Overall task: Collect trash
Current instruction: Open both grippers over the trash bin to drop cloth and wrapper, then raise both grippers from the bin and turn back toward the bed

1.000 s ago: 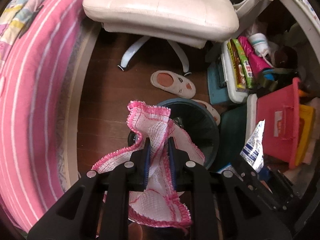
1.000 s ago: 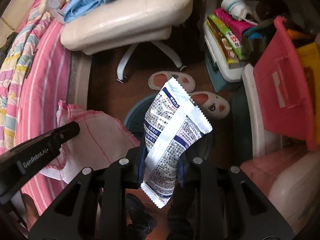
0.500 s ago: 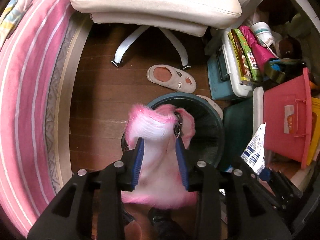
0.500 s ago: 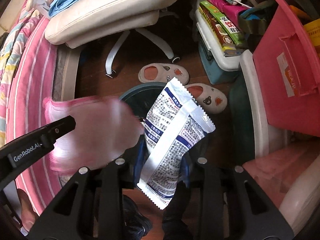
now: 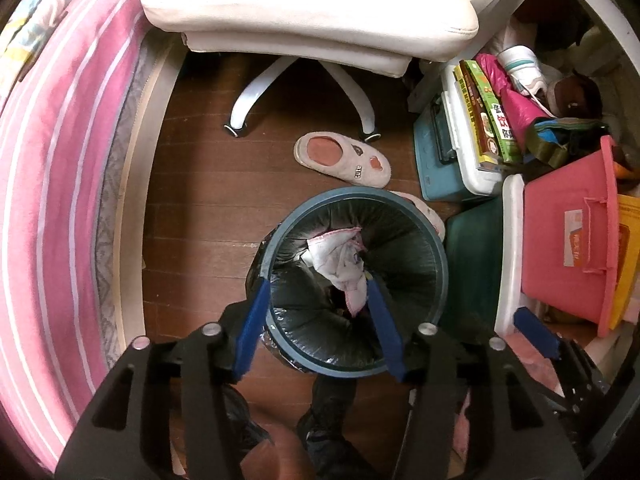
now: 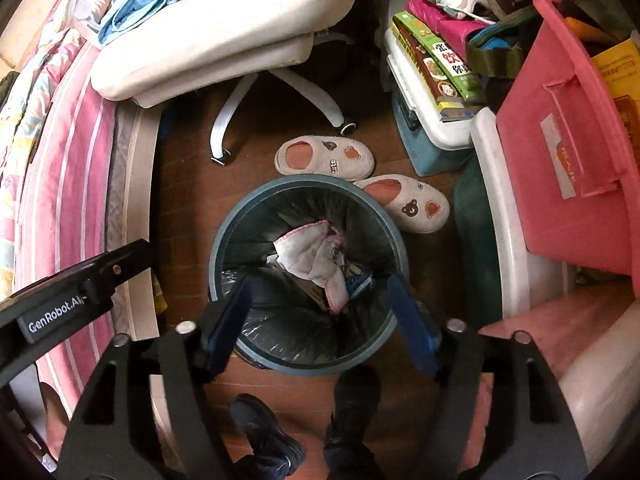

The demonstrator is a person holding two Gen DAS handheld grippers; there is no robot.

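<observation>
A round blue-grey trash bin point(image 5: 438, 248) point(image 6: 218, 236) with a black liner stands on the wooden floor. Inside it lies the white cloth with pink edging point(image 5: 340, 260) point(image 6: 312, 256). A corner of the blue-and-white printed wrapper point(image 6: 358, 276) shows beside the cloth in the right wrist view. My left gripper point(image 5: 316, 286) is open and empty above the bin. My right gripper point(image 6: 320, 282) is open and empty above the bin too. The left gripper's body point(image 6: 72, 296) shows at the left of the right wrist view.
A white office chair point(image 5: 308, 12) stands beyond the bin. Two slippers point(image 6: 326, 158) point(image 6: 408, 202) lie by the bin's far rim. A pink-striped bed point(image 5: 52, 184) runs along the left. Storage boxes with books point(image 5: 476, 120) and a pink tub point(image 5: 568, 236) crowd the right. The person's feet point(image 6: 264, 440) are below.
Both grippers opened. The cloth dropped from the left gripper and the wrapper from the right gripper; both now lie in the bin.
</observation>
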